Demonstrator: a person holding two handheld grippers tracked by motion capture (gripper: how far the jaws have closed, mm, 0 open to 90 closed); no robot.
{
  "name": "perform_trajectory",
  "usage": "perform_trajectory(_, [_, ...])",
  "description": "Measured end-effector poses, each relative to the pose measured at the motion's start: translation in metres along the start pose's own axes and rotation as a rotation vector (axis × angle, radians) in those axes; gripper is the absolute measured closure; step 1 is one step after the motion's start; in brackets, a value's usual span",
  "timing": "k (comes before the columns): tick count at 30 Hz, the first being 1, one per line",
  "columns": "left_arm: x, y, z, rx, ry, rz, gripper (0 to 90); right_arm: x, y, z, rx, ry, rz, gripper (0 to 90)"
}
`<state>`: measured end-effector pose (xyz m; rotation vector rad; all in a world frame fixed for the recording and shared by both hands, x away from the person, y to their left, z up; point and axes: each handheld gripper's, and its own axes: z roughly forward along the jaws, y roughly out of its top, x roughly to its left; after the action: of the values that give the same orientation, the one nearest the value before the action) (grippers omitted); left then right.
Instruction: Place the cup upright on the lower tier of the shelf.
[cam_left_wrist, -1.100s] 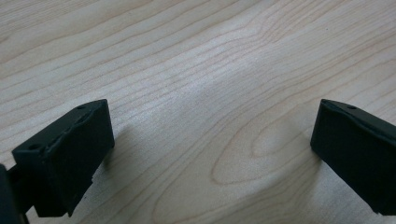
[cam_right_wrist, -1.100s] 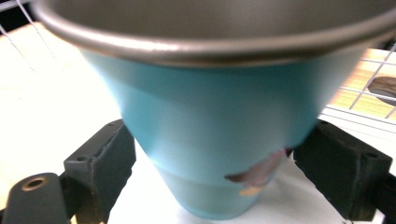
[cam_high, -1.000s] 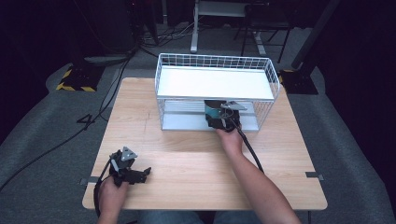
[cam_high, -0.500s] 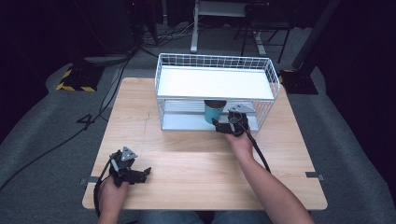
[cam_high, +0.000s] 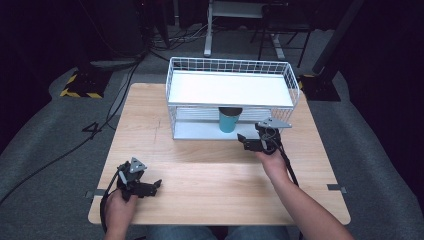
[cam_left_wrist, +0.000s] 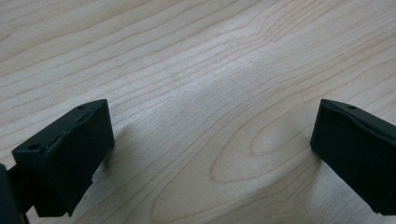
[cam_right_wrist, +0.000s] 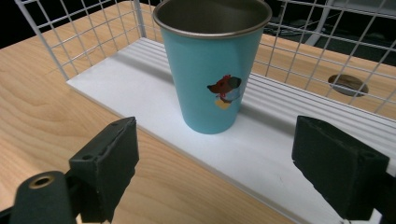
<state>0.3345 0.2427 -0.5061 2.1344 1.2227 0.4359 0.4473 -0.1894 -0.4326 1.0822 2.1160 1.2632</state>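
Note:
A teal cup (cam_high: 228, 120) (cam_right_wrist: 212, 70) with a metal rim and a small cartoon sticker stands upright on the lower shelf (cam_right_wrist: 140, 88) of a white wire rack (cam_high: 230, 87). My right gripper (cam_high: 246, 141) (cam_right_wrist: 219, 140) sits just in front and to the right of the cup, open. Its jaws are spread wide with nothing between them, a short gap away from the cup. Near the table's front left corner, my left gripper (cam_high: 151, 189) (cam_left_wrist: 210, 135) rests low over bare wood, open and holding nothing.
The rack has a flat white top shelf (cam_high: 227, 89) and wire sides around the lower shelf. The wooden table (cam_high: 210, 175) spreads wide in front of the rack. A round hole (cam_right_wrist: 348, 84) in the tabletop lies behind the rack. Dark floor and cables surround the table.
My right gripper has let go of the teal cup and drawn back from it toward the person. The cup stays standing on the lower shelf. The left gripper has not moved.

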Motion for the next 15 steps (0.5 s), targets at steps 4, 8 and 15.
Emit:
perform_trajectory(4, [0.0,0.0,0.0,0.002,-0.001,0.001,0.0,-0.002,-0.003,-0.011,0.013,0.003,-0.007,15.6])
perform_trajectory(8, [0.0,0.0,0.0,0.001,0.001,0.001,0.0,-0.004,-0.007,-0.022,0.04,0.006,-0.009,15.7])
perform_trajectory(15, [0.0,0.0,0.0,0.001,0.002,0.0,0.0,-0.01,-0.018,-0.047,0.032,0.006,-0.026,15.7])
